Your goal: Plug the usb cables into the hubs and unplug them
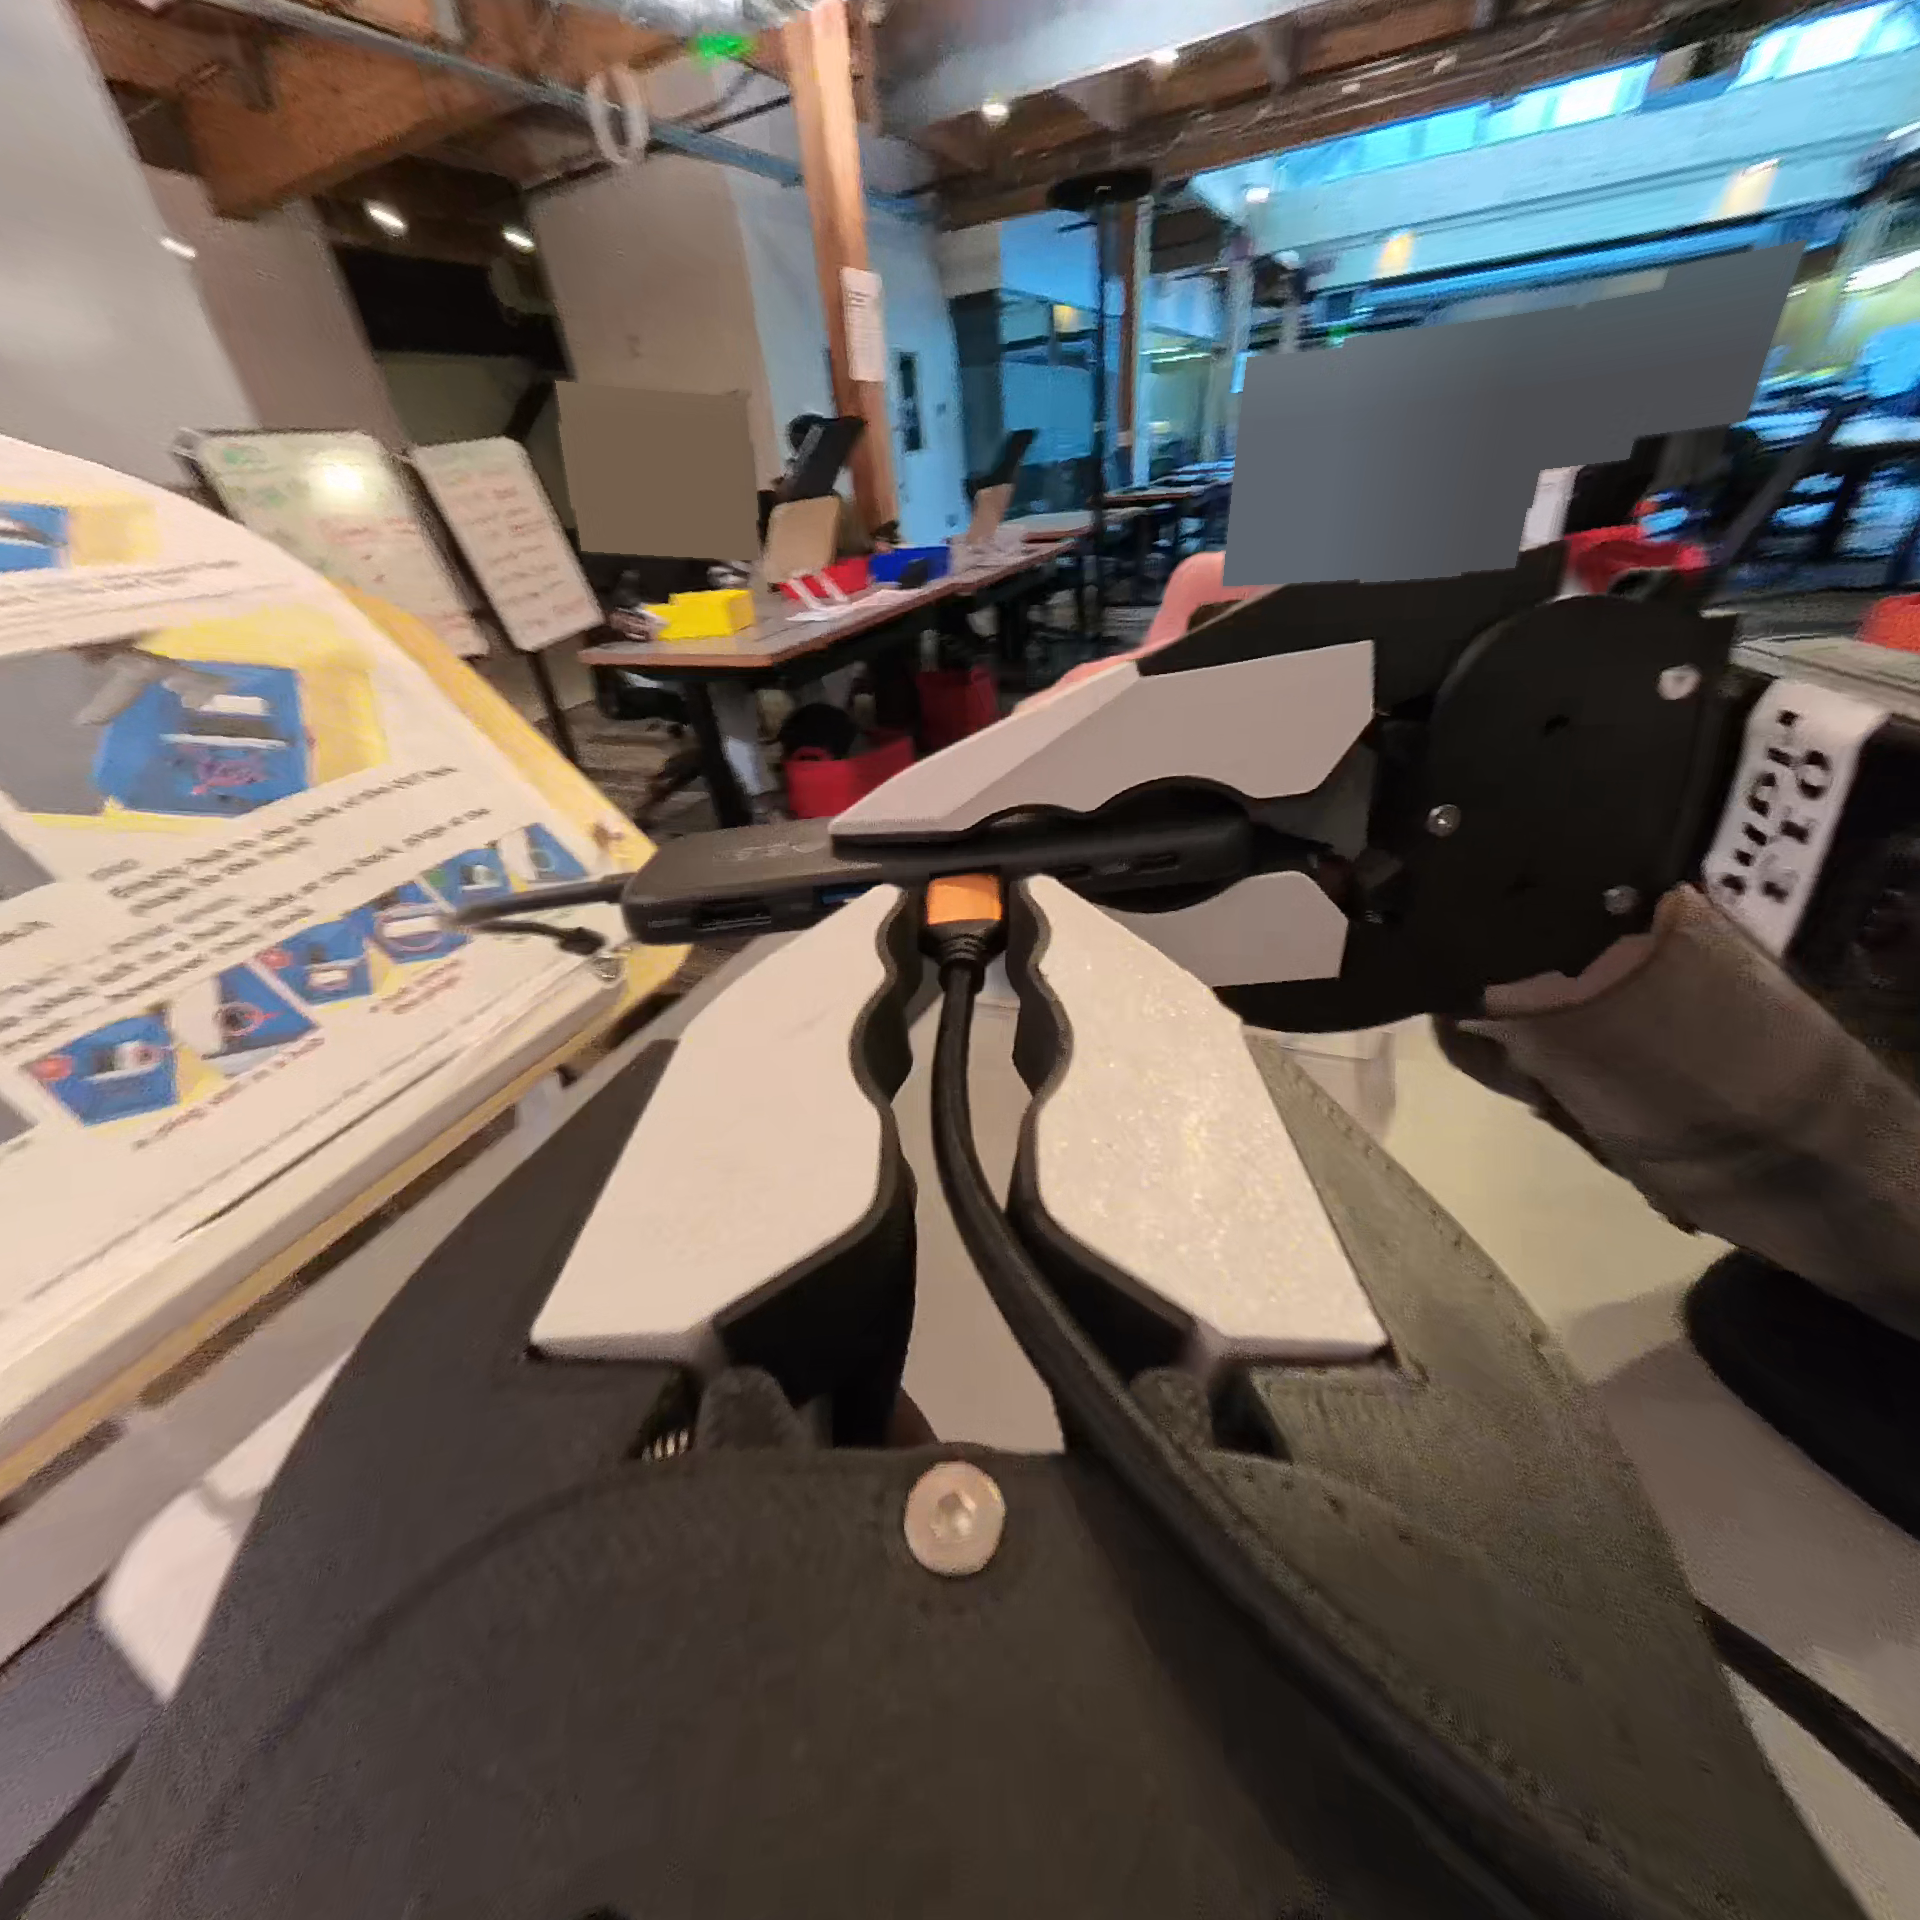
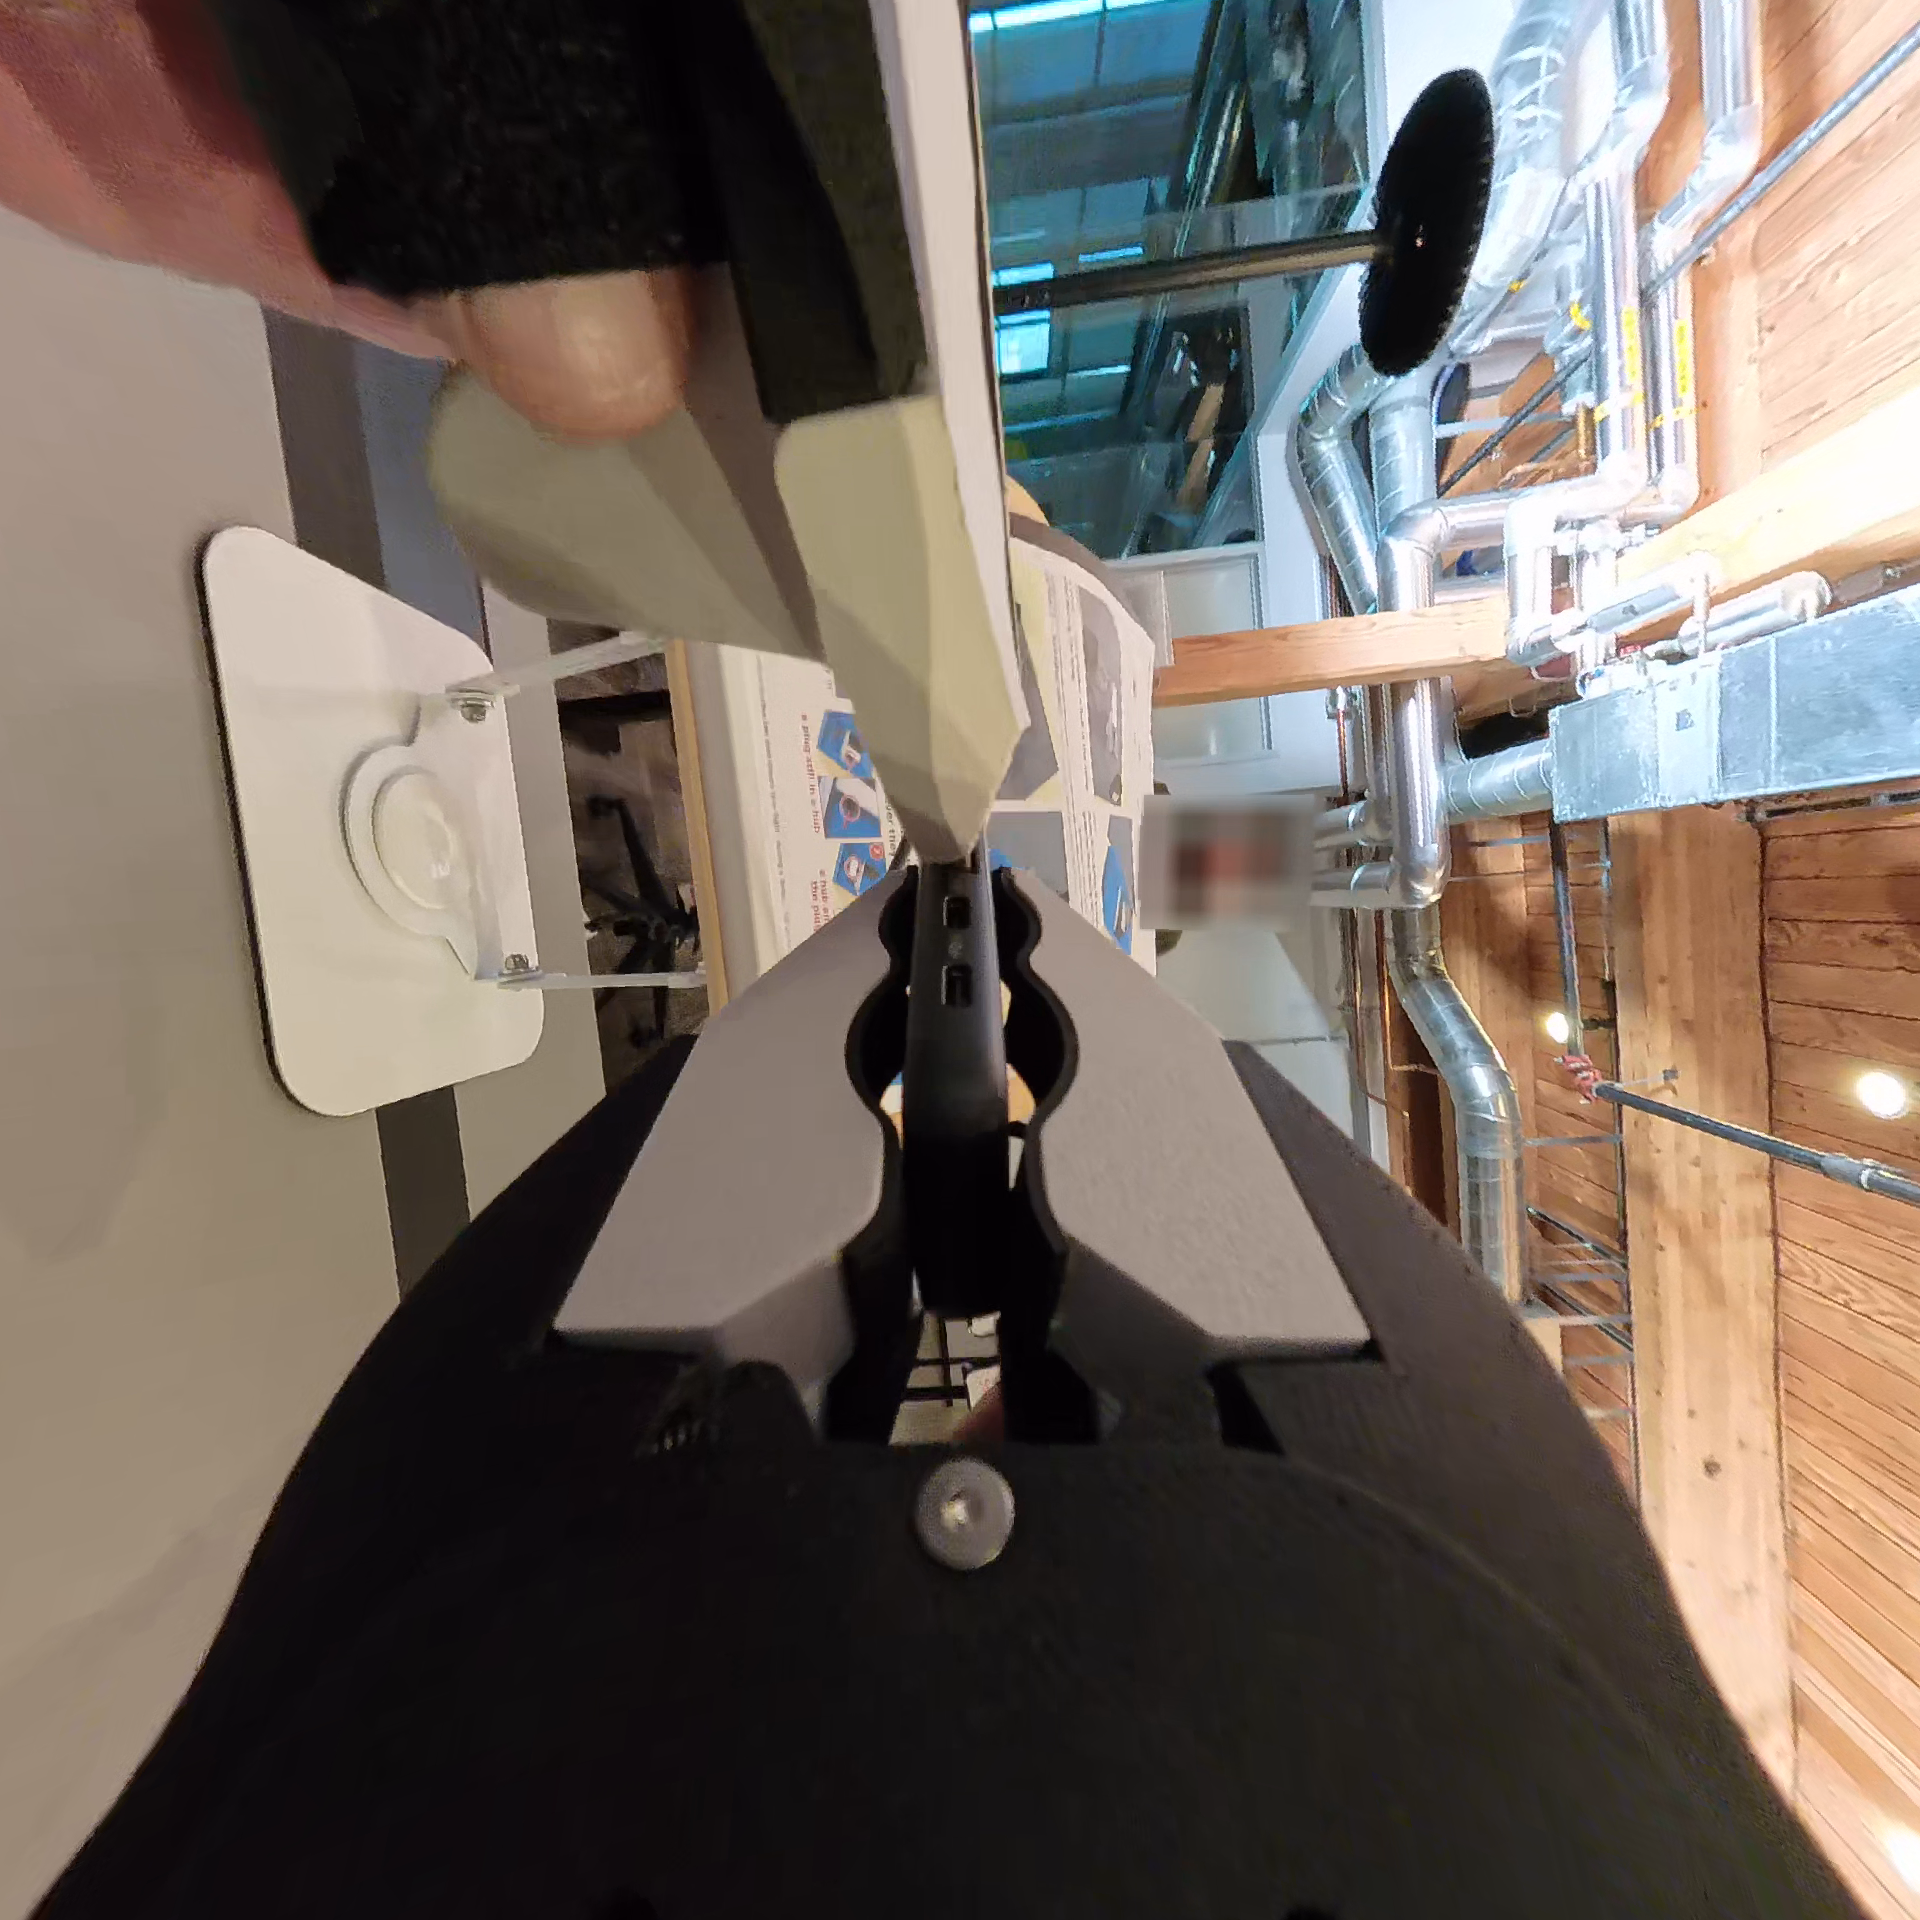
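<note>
The dark USB hub [image 1: 935,857] is held level in the air, clamped flat between the two pale fingers of the right gripper [image 1: 862,831], which enters from the right side of the left wrist view. The orange-collared plug [image 1: 964,902] of a black USB cable [image 1: 961,1081] is pinched between the fingers of the left gripper [image 1: 961,914] and is seated in the hub's near edge. A printed instruction sheet [image 1: 239,831] is seen propped at the left, behind the hub's own black lead [image 1: 540,902].
</note>
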A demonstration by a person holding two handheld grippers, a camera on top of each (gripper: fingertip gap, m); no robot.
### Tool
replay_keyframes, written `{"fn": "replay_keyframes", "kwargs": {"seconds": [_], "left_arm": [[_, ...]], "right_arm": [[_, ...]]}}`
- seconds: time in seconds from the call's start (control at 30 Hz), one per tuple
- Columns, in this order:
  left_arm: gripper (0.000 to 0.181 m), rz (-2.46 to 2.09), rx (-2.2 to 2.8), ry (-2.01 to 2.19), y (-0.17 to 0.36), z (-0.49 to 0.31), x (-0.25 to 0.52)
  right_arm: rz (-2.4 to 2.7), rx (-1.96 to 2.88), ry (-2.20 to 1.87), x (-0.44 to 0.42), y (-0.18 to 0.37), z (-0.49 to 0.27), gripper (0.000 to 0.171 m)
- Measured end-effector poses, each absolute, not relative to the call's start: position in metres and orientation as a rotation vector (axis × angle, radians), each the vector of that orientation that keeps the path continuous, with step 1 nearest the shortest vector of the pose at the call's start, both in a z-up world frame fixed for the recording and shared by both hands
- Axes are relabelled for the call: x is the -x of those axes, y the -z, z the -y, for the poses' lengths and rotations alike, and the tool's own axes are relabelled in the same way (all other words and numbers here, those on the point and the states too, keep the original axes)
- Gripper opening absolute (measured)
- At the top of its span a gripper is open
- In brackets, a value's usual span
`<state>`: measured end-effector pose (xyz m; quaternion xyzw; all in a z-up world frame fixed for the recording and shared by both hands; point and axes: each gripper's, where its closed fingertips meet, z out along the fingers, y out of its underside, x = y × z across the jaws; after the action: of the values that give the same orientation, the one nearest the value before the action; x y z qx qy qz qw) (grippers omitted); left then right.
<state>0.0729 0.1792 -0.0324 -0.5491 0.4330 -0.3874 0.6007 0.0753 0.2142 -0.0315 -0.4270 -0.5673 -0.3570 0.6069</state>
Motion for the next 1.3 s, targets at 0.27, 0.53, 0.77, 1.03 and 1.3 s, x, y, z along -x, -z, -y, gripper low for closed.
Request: {"fn": "replay_keyframes", "kwargs": {"seconds": [0.27, 0.53, 0.77, 1.03, 1.3], "left_arm": [[0.016, -0.960, 1.349, 0.774, 0.041, -0.190, -0.073], [0.016, -1.083, 1.200, 0.964, 0.031, -0.174, -0.068], [0.016, -1.027, 1.291, 0.750, 0.039, -0.190, -0.069], [0.016, -1.074, 1.171, 0.956, 0.027, -0.175, -0.063], [0.016, -1.073, 1.193, 0.679, 0.027, -0.180, -0.064]], "right_arm": [[1.307, 1.021, 0.916, -0.080, 0.039, -0.225, 0.010], [1.318, 0.960, 0.840, -0.071, 0.031, -0.211, 0.010], [1.277, 1.032, 0.912, -0.077, 0.038, -0.225, 0.010], [1.262, 0.950, 0.866, -0.069, 0.025, -0.212, 0.010], [1.234, 1.045, 0.934, -0.090, 0.032, -0.229, 0.009]]}}
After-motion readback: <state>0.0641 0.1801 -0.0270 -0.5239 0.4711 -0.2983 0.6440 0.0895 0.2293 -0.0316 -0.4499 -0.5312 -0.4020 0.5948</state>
